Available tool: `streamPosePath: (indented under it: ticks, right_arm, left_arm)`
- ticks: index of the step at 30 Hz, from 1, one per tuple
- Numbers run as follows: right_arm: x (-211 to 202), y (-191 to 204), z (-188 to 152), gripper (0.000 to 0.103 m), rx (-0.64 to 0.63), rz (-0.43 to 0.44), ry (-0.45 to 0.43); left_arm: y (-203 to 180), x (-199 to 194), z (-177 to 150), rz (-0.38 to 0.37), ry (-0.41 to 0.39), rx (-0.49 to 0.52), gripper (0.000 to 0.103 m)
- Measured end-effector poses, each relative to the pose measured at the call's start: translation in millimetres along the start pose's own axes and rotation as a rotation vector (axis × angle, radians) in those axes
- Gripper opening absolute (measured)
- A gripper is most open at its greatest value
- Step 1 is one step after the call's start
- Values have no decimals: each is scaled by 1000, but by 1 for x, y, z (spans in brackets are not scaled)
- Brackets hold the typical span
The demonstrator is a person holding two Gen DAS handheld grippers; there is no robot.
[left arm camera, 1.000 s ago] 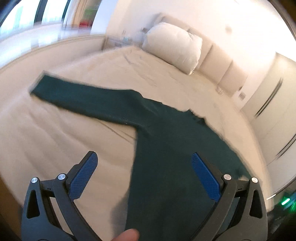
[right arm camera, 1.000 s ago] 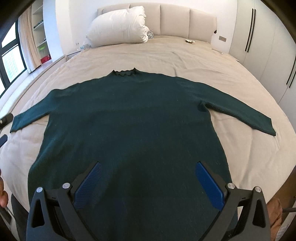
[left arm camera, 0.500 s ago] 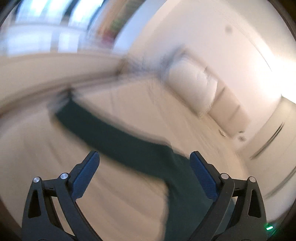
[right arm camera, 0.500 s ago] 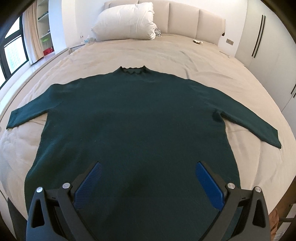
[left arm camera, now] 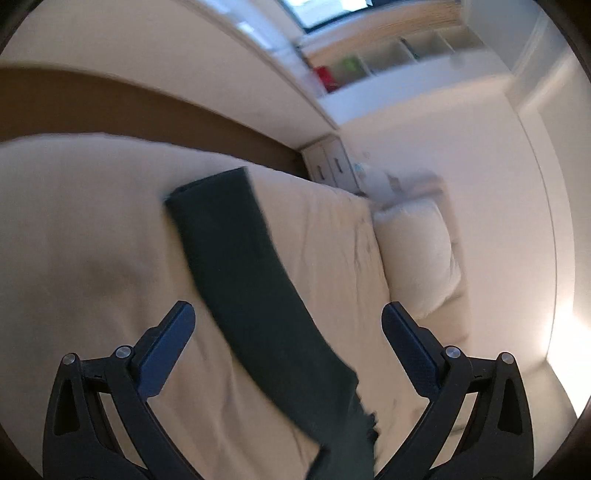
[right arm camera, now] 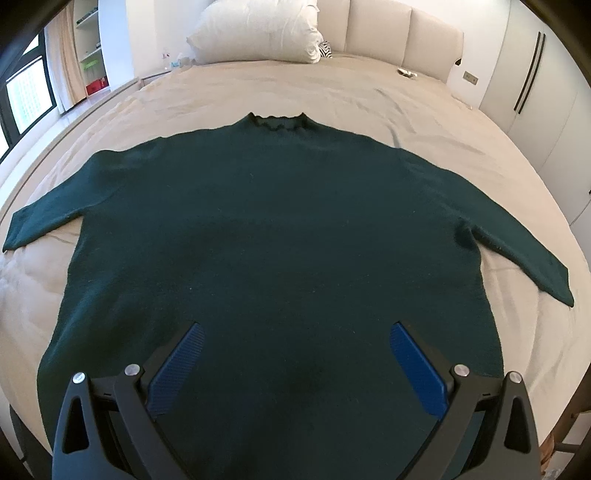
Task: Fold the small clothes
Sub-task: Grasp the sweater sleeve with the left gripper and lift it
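A bedroom in soft daylight. A wide bed [right arm camera: 369, 96] with a beige cover fills the middle. At its head stands a padded cream headboard [right arm camera: 402, 33] against a white wall [right arm camera: 155, 33], with a large white pillow [right arm camera: 258, 31] leaning on it. To the left are a dark-framed window [right arm camera: 26, 96], a pale curtain [right arm camera: 66, 74] and open shelves [right arm camera: 88, 44] holding small red and green items. On the right, white wardrobe doors [right arm camera: 535, 92] carry long dark handles.

Dk green sweater [right arm camera: 280, 229] flat on bed [right arm camera: 369, 88], sleeves out, right gripper [right arm camera: 295, 354] open above hem
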State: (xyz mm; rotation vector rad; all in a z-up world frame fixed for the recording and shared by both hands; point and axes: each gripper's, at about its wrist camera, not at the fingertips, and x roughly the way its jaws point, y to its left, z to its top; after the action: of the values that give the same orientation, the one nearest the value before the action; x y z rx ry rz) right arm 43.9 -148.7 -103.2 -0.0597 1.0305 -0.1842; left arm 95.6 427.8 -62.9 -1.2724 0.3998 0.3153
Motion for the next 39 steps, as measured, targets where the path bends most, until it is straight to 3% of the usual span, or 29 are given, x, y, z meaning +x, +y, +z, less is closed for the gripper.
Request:
streamPosePath:
  ticks: [3, 6, 9, 14, 20, 26, 28, 31, 35, 36, 38, 39]
  right_arm:
    - [6, 2, 0, 103, 0, 4, 14]
    - [9, 3, 0, 103, -3, 7, 23]
    - [12, 4, 1, 103, -8, 9, 27]
    - [13, 4, 0, 103, -1, 16, 28]
    - [14, 4, -1, 103, 5, 26, 28]
    - [14, 6, 2, 103, 13, 29, 24]
    - [14, 7, 2, 103, 13, 36, 24]
    - [12, 7, 1, 103, 9, 34, 22]
    - [11, 6, 2, 103, 28, 39, 19]
    - [12, 7, 2, 103, 31, 44, 19]
    - [12, 8, 3, 103, 26, 48, 16]
    - [12, 8, 2, 103, 24, 48, 15]
  left_arm:
    - [25, 22, 18, -38, 32, -134, 102]
    - [48, 38, 27, -68, 30, -197, 100]
    - [66, 39, 33, -91, 21, -252, 88]
    - [80, 38, 27, -75, 20, -300, 80]
    - [89, 28, 36, -60, 7, -357, 56]
    - [79, 14, 28, 107, -41, -348, 56]
    - [73, 17, 29, 144, -47, -302, 62]
    - [73, 21, 34, 115, -36, -271, 74]
    - [74, 19, 42, 53, -31, -289, 74]
    - [76, 18, 43, 45, -30, -294, 70]
    - [80, 15, 43, 38, -30, -311, 52]
    - [84, 17, 44, 31, -25, -325, 36]
